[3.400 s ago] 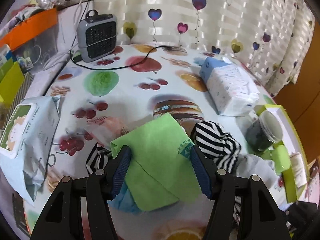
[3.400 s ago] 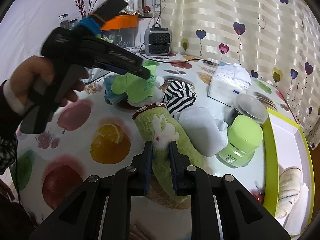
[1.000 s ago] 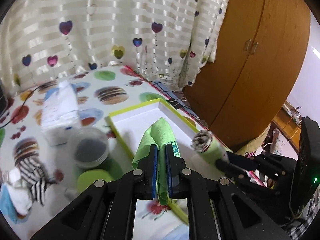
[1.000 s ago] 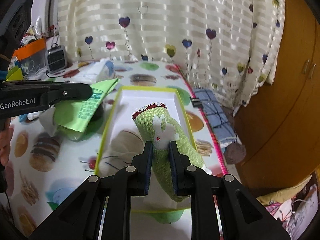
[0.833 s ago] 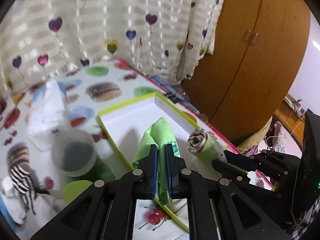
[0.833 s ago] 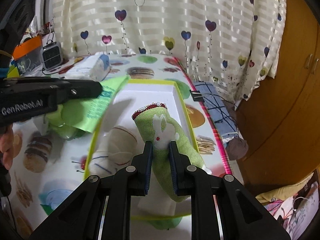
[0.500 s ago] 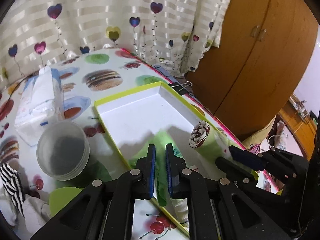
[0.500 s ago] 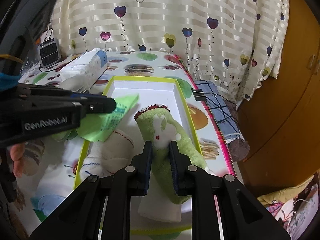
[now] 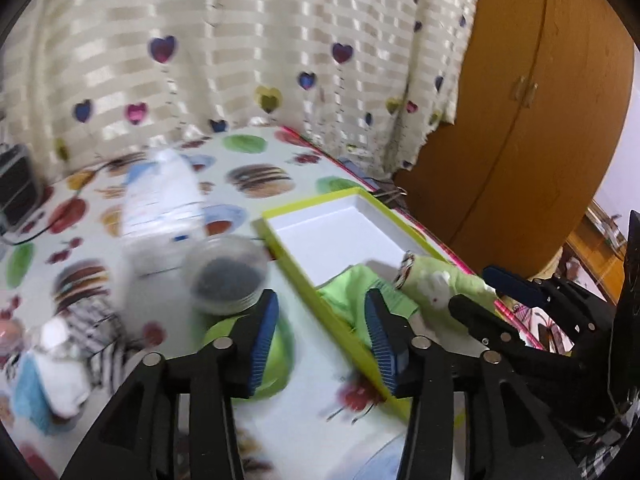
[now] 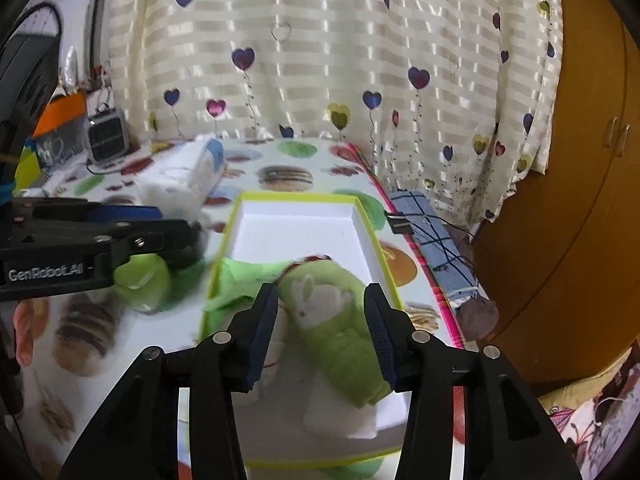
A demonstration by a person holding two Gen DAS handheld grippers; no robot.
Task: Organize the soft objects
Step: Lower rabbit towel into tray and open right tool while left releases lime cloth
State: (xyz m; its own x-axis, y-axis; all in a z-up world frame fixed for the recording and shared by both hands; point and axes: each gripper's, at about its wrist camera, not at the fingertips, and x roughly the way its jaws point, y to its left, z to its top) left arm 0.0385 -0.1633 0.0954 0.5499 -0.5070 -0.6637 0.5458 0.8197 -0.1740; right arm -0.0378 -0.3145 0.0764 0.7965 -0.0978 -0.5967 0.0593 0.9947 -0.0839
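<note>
A white box with a yellow-green rim [image 10: 372,236] lies at the table's right edge. In it rest a plain green cloth [image 10: 240,276] and a rolled green towel with a white rabbit [image 10: 328,312]. My right gripper [image 10: 320,312] straddles the rabbit towel. Its jaws are opening and the pads stand clear of the towel. My left gripper [image 9: 322,332] hovers over the box's left rim [image 9: 320,296], its jaws opening with nothing held. The green cloth [image 9: 352,292] lies just beyond its right finger. The rabbit towel [image 9: 436,284] and the right gripper [image 9: 492,292] show at the right.
A clear jar with dark contents [image 9: 226,276], a green-lidded jar [image 10: 140,280] and a tissue pack [image 9: 160,200] stand left of the box. Striped and white socks [image 9: 80,320] lie further left. A wooden wardrobe [image 9: 540,120] and curtain border the table. White rolls [image 10: 340,416] fill the box's near end.
Both grippers were shut on their cloths over the box; now both have opened and the green cloth and rabbit towel lie in the box. The left gripper shifted left over the rim.
</note>
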